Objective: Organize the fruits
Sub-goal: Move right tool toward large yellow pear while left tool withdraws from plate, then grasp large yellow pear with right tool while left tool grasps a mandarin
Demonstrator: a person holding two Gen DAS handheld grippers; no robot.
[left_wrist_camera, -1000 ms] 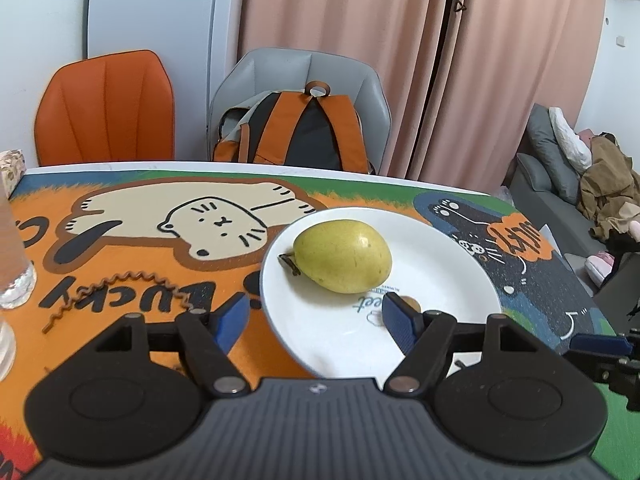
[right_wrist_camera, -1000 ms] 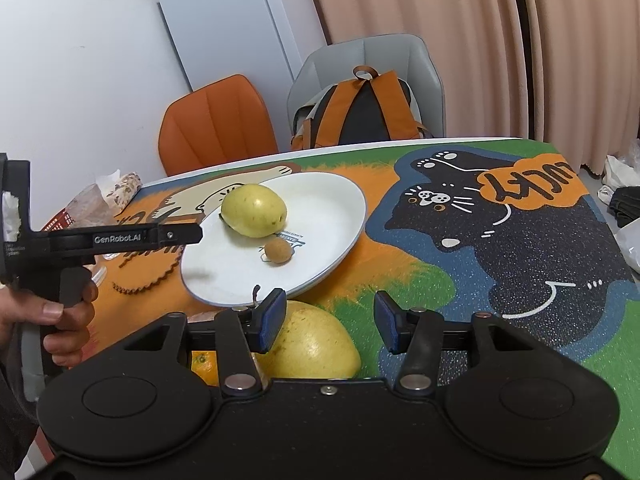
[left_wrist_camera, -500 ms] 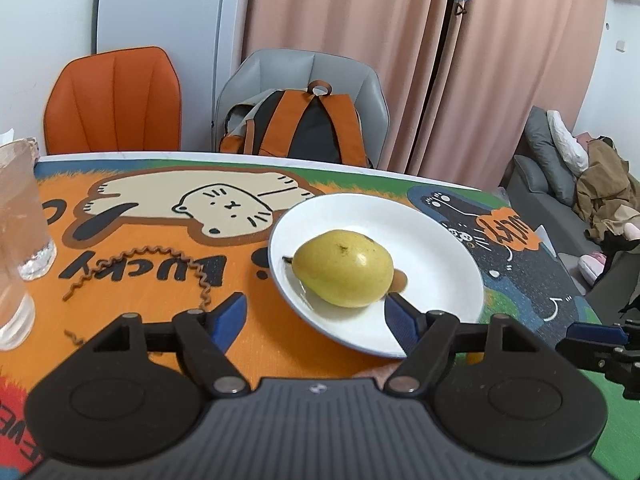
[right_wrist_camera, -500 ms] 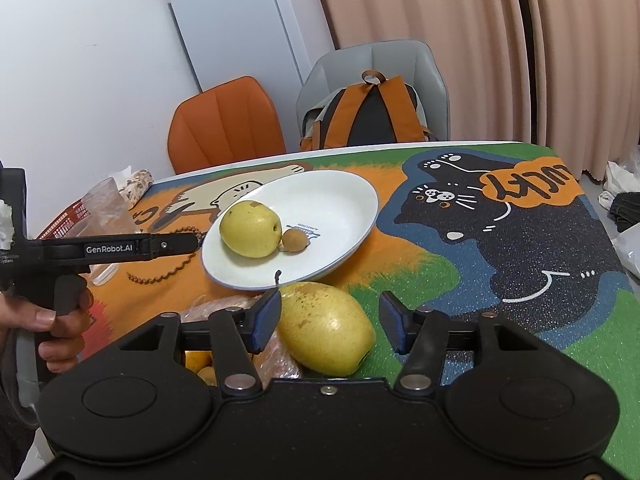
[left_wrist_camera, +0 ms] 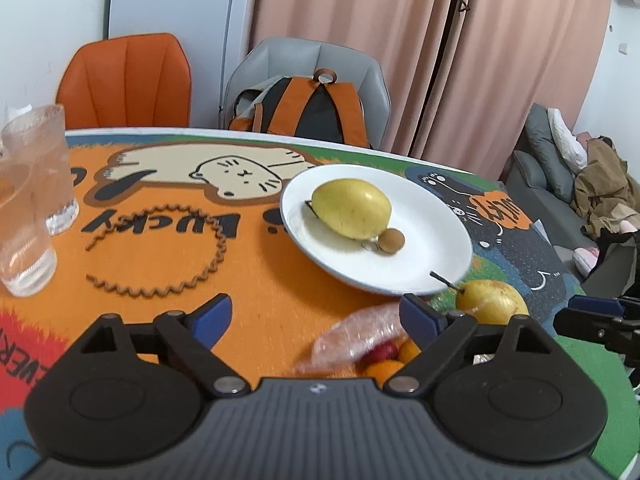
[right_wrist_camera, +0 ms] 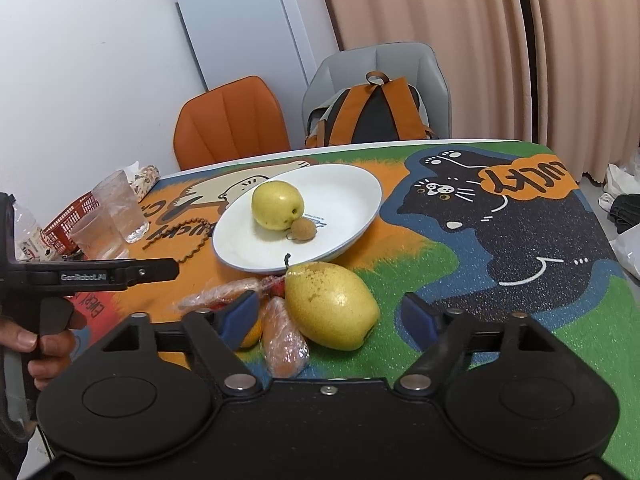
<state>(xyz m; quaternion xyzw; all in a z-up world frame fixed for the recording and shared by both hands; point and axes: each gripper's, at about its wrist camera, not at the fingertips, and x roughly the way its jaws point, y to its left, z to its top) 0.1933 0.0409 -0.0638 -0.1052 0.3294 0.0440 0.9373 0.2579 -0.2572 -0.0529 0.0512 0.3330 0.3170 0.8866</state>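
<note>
Nearest the right wrist camera, the right hand-held gripper hangs with its blue-padded jaws spread wide, having just been opening; a large, speckled yellow pear lies on the table between them, untouched by either pad. Just left of that pear sits a crinkled clear plastic bag of orange and red fruit, glossy and twisted at one end. The left hand-held gripper also stands apart after widening, nothing between its pads, angled down over the same bag; in the right wrist view its black body reaches in from the left, a person's hand curled round the grip. The table wears a matte printed cover in orange, green and blue, with cartoon cats and "LUCKY" lettering. Beyond the loose pear, a smooth round white plate carries a second, rounder yellow pear with a small brown, rough-skinned fruit touching it. Left of the plate lies a zigzag-edged brown ring, and near it stand two ribbed clear glasses. Behind the table are an orange padded chair, then a grey chair holding an orange-and-black backpack, with pink pleated curtains at the back.
</note>
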